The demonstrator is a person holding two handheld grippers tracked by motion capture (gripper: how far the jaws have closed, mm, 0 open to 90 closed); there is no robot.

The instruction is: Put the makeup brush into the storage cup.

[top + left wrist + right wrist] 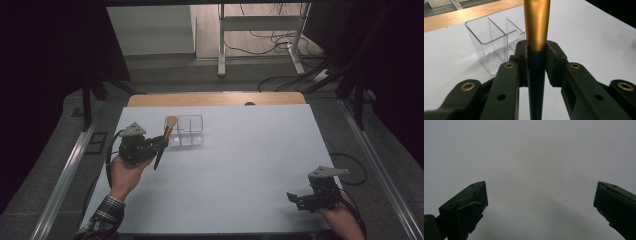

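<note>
— What did the left gripper have?

— Its fingers were clenched on a slim brush with a dark blue handle and a gold metal collar, held tilted, its pale tip up over the near left corner of the clear plastic box with dividers on the white table.

— And the right gripper?

— Near the table's right front edge, well apart from the box, its fingers spread wide over bare table, grasping nothing.
</note>
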